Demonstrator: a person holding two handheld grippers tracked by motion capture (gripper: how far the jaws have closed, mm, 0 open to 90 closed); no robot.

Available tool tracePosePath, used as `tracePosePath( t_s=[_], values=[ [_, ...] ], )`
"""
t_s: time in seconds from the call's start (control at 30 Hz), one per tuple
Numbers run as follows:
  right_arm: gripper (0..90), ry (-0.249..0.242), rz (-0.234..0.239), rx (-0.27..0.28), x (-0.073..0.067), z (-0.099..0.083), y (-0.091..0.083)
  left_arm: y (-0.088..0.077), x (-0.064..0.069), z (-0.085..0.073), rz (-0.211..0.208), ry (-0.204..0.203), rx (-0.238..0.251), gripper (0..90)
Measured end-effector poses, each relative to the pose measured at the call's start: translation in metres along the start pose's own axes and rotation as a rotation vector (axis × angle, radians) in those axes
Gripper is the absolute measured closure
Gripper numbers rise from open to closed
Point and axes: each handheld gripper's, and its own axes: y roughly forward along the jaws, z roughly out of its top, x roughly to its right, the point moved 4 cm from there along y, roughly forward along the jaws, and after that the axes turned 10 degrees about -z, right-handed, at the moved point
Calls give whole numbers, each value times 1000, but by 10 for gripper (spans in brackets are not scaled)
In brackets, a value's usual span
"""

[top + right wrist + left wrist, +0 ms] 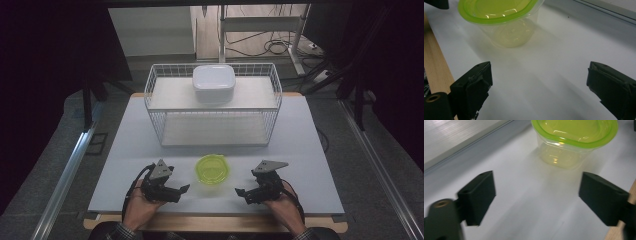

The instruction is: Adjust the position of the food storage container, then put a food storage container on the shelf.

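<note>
At the bottom of the high view, 2 hands come in from the lower edge, each holding a gripper. The left gripper sits at lower left of centre, the right gripper at lower right of centre, and their jaws point toward each other across a bare strip of the white table. In the left gripper view the 2 black jaws stand wide apart with nothing between them, only table surface. The right gripper view shows the same: jaws spread wide, holding nothing.

Just above the gap between the 2 grippers, at the centre of the high view, stands the cup, a clear tub with a green lid. It rests upright on the table, apart from both grippers. It appears at the top of the left gripper view and at the upper left of the right gripper view.

Farther up the frame is a white wire rack, with a white box on its top shelf.
</note>
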Motion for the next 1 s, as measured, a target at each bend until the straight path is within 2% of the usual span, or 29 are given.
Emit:
tracePosePath(
  t_s=[0.13,0.4,0.57,0.67,0.77,1.0],
  values=[
    [59,0,-1,3,0,0,0,-5,1,-5,10,7,14,49],
    [52,-6,-2,6,-1,0,1,-10,-1,-16,-5,-24,29,31],
    [38,-7,-9,17,0,1,1,-9,-1,-16,-6,-9,43,14],
    [39,12,-5,44,1,3,0,-5,-1,-18,-23,-2,27,3],
    [42,20,-4,57,2,5,0,-4,-1,-18,-20,7,22,0],
    [31,67,5,50,8,12,-1,-2,-1,-18,-12,15,14,0]
  ],
)
